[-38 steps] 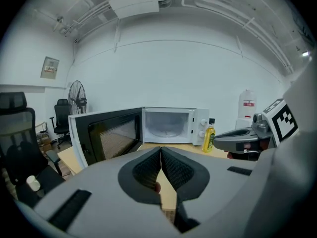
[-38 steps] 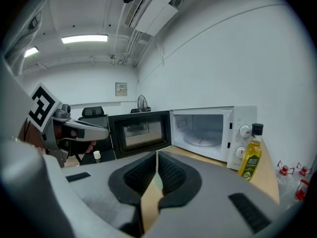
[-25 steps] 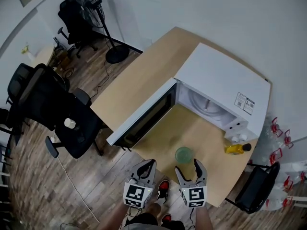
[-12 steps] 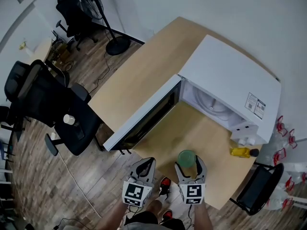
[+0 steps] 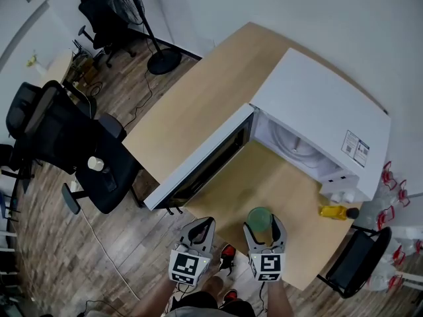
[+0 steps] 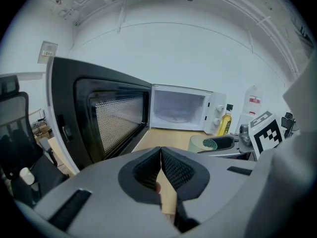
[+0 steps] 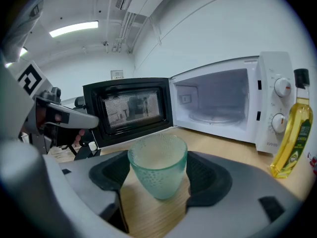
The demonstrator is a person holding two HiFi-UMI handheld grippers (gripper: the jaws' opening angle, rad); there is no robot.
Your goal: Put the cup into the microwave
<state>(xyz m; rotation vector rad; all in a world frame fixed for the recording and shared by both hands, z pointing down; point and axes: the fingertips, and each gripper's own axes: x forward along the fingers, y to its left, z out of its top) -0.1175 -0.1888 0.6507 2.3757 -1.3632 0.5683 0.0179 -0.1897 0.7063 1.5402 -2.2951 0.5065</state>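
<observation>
A pale green textured glass cup (image 5: 260, 218) (image 7: 158, 165) stands upright on the wooden table (image 5: 198, 104), near its front edge. My right gripper (image 5: 264, 228) (image 7: 158, 175) is open wide with the cup between its jaws; the pads flank the cup's sides closely. The white microwave (image 5: 317, 111) (image 7: 218, 98) stands behind it, its black-windowed door (image 5: 198, 167) swung fully open to the left and its cavity empty. My left gripper (image 5: 200, 230) (image 6: 161, 170) hangs shut and empty left of the cup, off the table's front edge.
A yellow oil bottle (image 5: 334, 211) (image 7: 292, 133) stands right of the cup beside the microwave's control panel. Black office chairs (image 5: 59, 137) and a floor fan (image 5: 142, 25) occupy the wooden floor to the left.
My right gripper has come forward so the cup, earlier just ahead of its fingertips, now sits between the jaws. The left gripper has stayed shut beside it.
</observation>
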